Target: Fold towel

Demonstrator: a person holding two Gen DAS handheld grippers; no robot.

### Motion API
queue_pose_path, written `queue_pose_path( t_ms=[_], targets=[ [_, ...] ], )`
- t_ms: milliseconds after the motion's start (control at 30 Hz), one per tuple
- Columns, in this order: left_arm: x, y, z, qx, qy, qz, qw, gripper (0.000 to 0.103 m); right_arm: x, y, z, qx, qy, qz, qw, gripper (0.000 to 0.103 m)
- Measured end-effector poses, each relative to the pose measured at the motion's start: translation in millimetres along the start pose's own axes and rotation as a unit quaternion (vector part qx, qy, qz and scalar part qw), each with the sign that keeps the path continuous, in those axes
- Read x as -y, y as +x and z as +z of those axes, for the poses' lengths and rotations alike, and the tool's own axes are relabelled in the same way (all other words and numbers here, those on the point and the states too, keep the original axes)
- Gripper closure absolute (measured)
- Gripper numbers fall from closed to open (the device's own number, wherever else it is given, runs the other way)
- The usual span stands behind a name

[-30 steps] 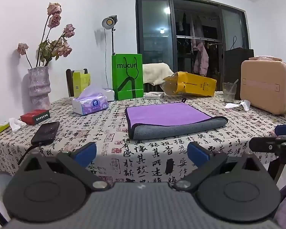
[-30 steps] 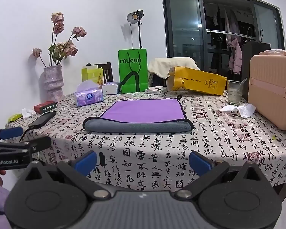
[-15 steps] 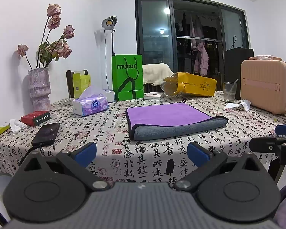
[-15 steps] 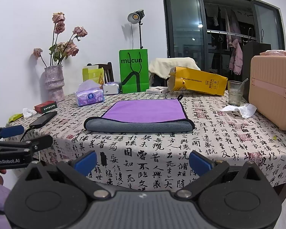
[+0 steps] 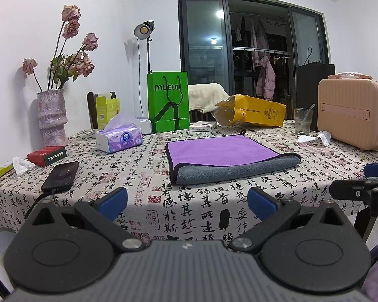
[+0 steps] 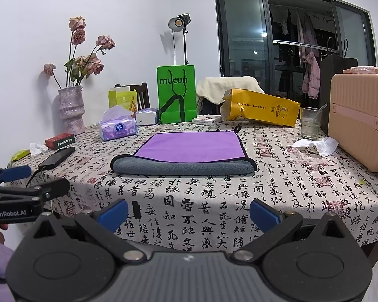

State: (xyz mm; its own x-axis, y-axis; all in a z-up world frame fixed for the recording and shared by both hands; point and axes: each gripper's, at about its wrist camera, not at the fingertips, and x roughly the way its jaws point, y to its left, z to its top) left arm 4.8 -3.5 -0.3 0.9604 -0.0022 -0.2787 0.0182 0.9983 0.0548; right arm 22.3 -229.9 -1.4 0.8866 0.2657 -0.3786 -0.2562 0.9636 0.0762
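Already folded, purple towel (image 5: 220, 152) shows grey underside

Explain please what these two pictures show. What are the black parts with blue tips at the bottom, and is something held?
They are two hand-held grippers; a person carries one in each hand. Each carries a camera that looks forward along its fingers.

The left gripper appears in its own view, the right gripper in the other. Both are open and hold nothing.

Ahead is a table with a calligraphy-print cloth. On it lies a folded purple and grey towel, with a black phone, a purple tissue pack, a green paper bag and a pink hard case around it.
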Motion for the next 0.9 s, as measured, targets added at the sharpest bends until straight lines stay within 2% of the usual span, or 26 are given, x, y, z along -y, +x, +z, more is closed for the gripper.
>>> queue_pose_path(
  t_ms=[900],
  targets=[
    [1.9,-0.9,-0.3,0.0,0.002,0.0,1.0,0.0,1.9,-0.2,-0.6,0.0,0.0,-0.005,1.0,0.0]
  ],
)
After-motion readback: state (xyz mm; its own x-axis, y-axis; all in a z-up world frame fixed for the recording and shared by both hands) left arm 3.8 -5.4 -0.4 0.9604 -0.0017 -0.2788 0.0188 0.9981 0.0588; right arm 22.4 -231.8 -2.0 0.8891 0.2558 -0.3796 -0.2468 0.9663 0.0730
